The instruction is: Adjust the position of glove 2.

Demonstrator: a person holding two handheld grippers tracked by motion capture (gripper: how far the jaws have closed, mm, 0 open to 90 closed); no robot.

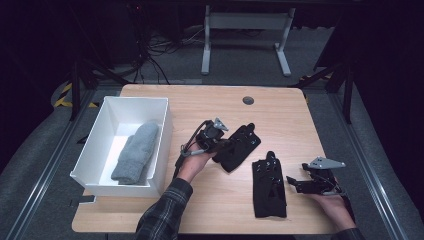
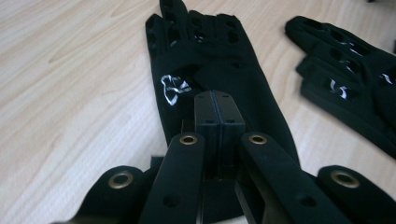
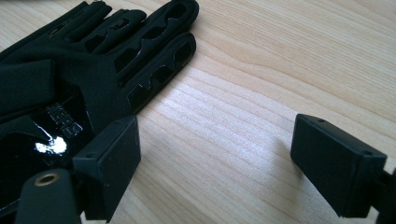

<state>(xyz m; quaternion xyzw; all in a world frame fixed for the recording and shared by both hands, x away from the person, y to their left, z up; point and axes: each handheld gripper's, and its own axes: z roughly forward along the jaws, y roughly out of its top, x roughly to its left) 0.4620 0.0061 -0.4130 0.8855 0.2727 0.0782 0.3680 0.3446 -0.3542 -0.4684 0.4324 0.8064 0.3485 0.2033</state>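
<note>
On the light wooden counter (image 1: 210,210) in the high view, a white open-topped plastic bin (image 1: 162,131) with a grey knitted mitten (image 1: 136,152) inside stands at the left. The left gripper (image 1: 223,143) is seen at the cuff end of a black perforated fabric glove (image 1: 242,145) just right of the bin, and a second black perforated glove (image 1: 269,187) lies nearer the front edge, with the right gripper (image 1: 294,184) beside it. The step in hand is judged to be carrying the pinched glove over to the bin; it would best be lifted clear of the rim before anything is let go.

In the left gripper view, the fingers (image 2: 219,121) are clenched together over the cuff of the black glove (image 2: 212,70), apparently nipping a fold of fabric. Since only a thin fold is caught, a slow, steady lift is advised so that it does not slip out.

In the right gripper view, the fingers (image 3: 109,163) are spread wide and released, with bare counter between them and the second glove (image 3: 93,60) just beside one finger. This hand is best kept still.
</note>
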